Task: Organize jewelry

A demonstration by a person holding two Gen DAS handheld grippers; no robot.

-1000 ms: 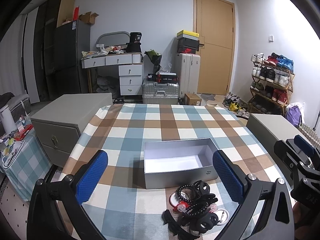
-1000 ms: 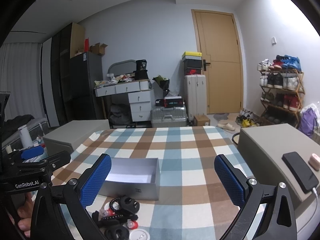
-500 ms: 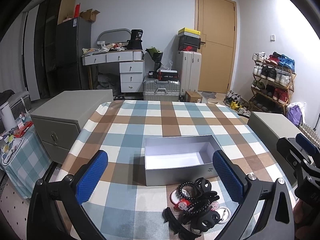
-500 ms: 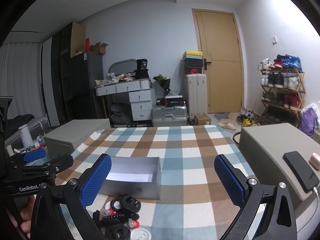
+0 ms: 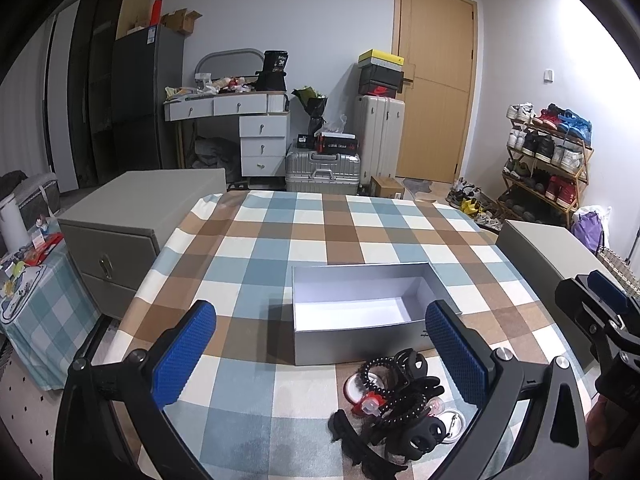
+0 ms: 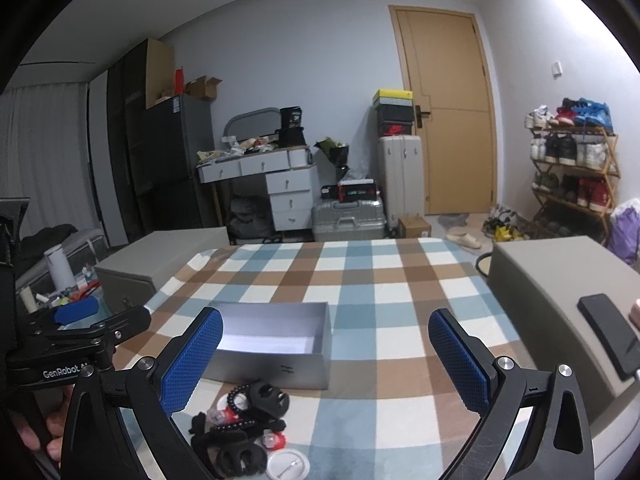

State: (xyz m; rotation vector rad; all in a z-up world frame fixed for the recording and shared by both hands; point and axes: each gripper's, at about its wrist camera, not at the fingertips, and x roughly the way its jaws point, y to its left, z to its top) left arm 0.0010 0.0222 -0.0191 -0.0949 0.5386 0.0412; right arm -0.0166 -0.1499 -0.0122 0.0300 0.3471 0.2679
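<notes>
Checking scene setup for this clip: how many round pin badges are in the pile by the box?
3 visible: one badge at the pile's near right edge, one under the black clips, one beneath the bead bracelet nearest the silver box. More may be buried.

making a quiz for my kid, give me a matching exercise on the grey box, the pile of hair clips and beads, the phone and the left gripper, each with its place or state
Things:
1. grey box
2. pile of hair clips and beads
3. phone
4. left gripper

Places or states:
A. on the grey cabinet at right
B. open, holding nothing
C. empty, on the checked cloth
D. heaped in front of the box

Pairs: 1-C, 2-D, 3-A, 4-B
</notes>
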